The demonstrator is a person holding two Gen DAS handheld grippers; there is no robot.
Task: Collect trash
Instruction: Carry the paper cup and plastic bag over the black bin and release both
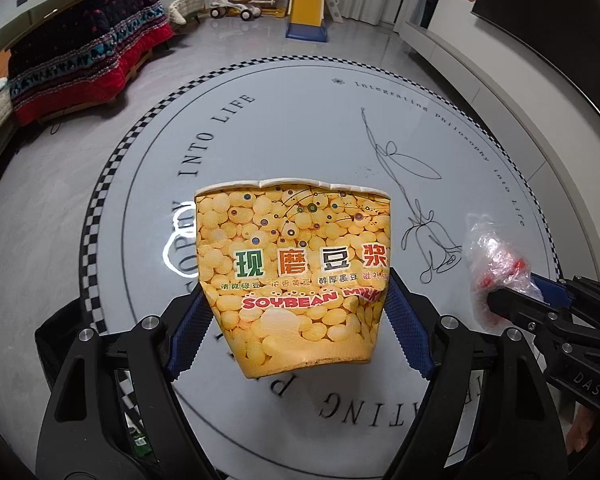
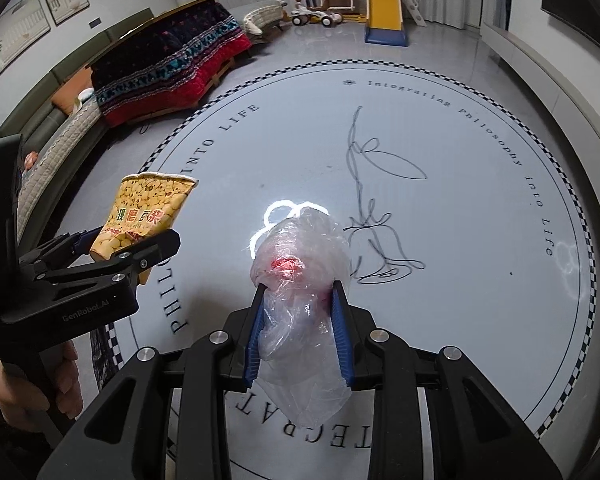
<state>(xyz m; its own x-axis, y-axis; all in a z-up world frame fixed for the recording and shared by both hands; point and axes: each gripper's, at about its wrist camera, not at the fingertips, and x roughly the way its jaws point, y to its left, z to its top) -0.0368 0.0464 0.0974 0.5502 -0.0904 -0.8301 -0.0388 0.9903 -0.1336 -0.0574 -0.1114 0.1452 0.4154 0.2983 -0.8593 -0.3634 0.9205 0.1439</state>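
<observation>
The left gripper is clamped on a crushed yellow soybean-milk cup, held rim-up above the round rug. The right gripper is closed on a crumpled clear plastic bag with red inside, also held off the rug. A draped sofa and a toy slide are seen beyond.

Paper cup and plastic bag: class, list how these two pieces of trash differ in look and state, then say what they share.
The paper cup is opaque yellow with printed beans and lettering; the plastic bag is clear, with red showing through. The cup is flattened but keeps its shape; the bag is a crumpled wad. Shared: each is clamped in a hand-held gripper, cup in the left, bag in the right.
</observation>
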